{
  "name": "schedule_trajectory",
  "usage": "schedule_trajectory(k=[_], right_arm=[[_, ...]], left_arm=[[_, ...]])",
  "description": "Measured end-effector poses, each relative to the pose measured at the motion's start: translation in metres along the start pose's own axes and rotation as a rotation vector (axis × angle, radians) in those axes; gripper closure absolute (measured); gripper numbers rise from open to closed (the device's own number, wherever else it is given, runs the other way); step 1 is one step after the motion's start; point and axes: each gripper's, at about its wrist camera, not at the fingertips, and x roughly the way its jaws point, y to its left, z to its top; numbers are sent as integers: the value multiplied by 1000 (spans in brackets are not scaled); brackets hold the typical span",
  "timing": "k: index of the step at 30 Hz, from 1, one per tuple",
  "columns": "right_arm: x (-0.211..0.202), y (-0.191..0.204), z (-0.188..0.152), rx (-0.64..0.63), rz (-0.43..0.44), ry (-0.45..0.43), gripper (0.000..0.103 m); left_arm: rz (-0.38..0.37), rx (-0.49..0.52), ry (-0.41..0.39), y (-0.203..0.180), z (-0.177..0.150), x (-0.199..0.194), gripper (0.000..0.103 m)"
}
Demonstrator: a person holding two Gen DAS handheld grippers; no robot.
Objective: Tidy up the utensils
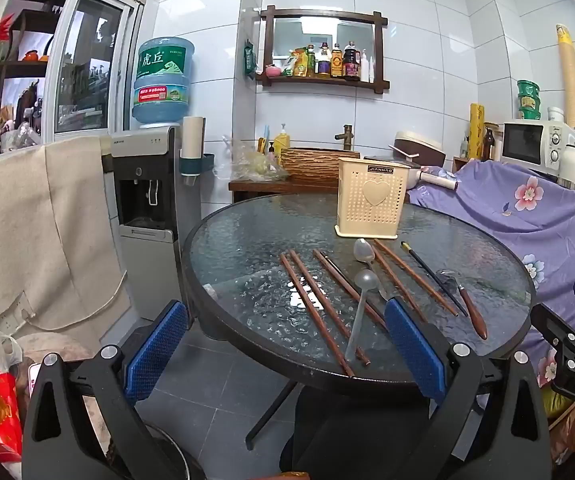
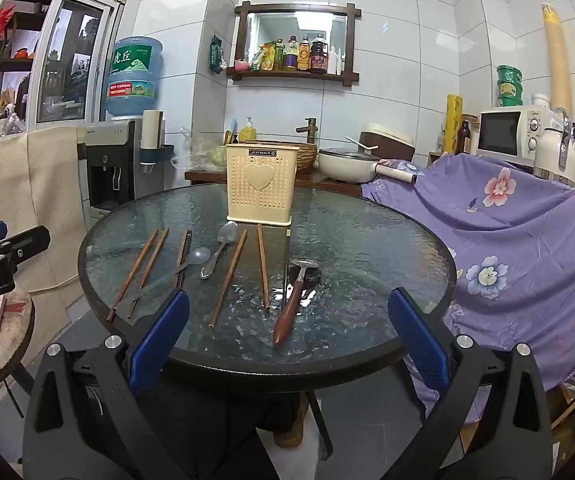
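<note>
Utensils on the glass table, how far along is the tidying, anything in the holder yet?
Nothing looks done: no handles show above the cream holder. Nothing is in hand; the left gripper and right gripper are both open, short of the table. Left to do: the wooden chopsticks, metal spoon, clear spoon, black chopstick and wooden-handled tool all lie flat on the glass.

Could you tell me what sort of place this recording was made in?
Most likely a home kitchen or dining corner: a microwave and rice cooker by the tiled wall, a shelf of sauce bottles, and a water dispenser beside the glass table.
</note>
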Motion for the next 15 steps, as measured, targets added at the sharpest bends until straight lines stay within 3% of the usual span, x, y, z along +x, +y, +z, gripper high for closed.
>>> schedule_trajectory(k=[15], right_arm=[[0, 1, 0, -3, -1, 2, 5]], left_arm=[[4, 2, -3, 0, 0, 0, 6]])
